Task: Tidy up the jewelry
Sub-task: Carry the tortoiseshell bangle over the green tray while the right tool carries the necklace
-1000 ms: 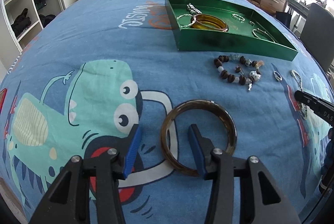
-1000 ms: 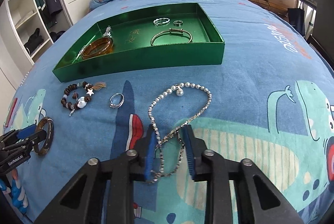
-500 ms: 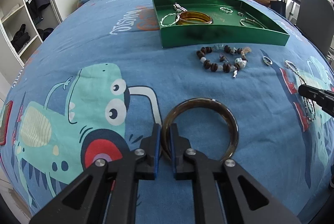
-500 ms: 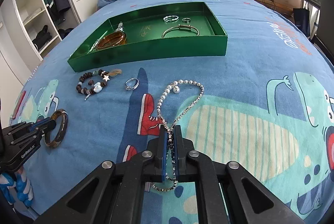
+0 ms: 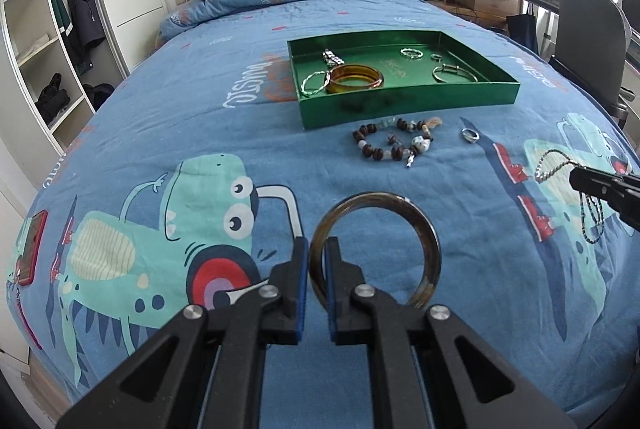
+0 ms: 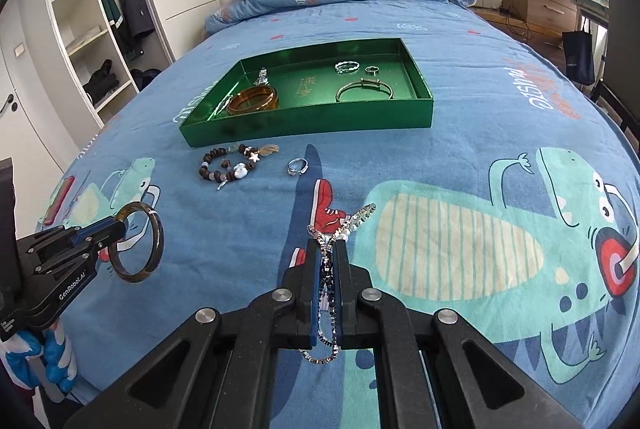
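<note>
My left gripper is shut on the rim of a dark brown bangle and holds it above the blue bedspread; it also shows in the right wrist view. My right gripper is shut on a silver chain necklace that hangs from it; the necklace also shows in the left wrist view. The green tray lies further up the bed and holds an amber bangle, a silver bangle and small rings.
A brown beaded bracelet and a silver ring lie on the bedspread just before the tray. A red phone lies at the bed's left edge. Pillows, a wardrobe, a wooden dresser and a chair surround the bed.
Both grippers closed from open, the left on the brown bangle and the right on the necklace. Both have since lifted their pieces off the bedspread.
</note>
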`<act>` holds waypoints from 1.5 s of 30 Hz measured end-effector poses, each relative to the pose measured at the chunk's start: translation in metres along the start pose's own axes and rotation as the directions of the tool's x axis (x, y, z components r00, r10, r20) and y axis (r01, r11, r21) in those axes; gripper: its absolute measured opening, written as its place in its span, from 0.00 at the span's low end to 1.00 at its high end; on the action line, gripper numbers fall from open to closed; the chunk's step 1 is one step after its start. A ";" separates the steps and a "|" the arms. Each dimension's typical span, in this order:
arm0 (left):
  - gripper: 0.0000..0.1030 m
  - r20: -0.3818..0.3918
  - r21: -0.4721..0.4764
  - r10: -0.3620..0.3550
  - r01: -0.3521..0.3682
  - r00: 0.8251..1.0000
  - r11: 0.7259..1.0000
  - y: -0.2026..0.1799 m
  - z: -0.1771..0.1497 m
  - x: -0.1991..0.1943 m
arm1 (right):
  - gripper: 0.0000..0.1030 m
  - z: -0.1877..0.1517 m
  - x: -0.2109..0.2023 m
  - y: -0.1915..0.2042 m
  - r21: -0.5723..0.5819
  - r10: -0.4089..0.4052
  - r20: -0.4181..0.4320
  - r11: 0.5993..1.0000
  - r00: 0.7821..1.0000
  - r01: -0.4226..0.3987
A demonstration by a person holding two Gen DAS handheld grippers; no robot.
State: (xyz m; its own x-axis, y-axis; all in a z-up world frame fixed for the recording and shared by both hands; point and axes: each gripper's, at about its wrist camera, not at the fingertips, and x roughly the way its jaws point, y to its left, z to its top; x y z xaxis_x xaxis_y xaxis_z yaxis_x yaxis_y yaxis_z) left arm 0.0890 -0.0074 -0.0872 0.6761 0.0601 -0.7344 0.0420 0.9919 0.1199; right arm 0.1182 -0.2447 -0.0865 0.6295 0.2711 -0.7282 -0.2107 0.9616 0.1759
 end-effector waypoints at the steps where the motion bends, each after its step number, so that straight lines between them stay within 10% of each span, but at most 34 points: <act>1: 0.07 0.008 0.002 -0.001 0.001 1.000 1.000 -0.001 0.000 -0.005 | 0.05 -0.001 -0.003 0.001 0.000 0.001 0.004 1.000 1.000 -0.001; 25: 0.07 0.210 0.025 0.001 -0.007 0.978 1.000 -0.014 0.040 -0.084 | 0.05 0.025 -0.074 0.022 -0.043 0.030 0.168 0.999 0.985 -0.023; 45: 0.07 0.249 -0.001 0.009 -0.009 0.968 1.000 -0.008 0.103 -0.066 | 0.05 0.087 -0.074 0.018 -0.079 0.035 0.261 0.997 0.965 -0.015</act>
State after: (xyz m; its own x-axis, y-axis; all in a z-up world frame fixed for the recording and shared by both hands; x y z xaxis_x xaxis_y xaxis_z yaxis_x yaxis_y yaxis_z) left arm 0.1198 -0.0305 0.0293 0.8385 0.0395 -0.5435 0.0350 0.9914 0.1261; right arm 0.1331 -0.2440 0.0283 0.7952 0.3065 -0.5232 -0.2785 0.9511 0.1339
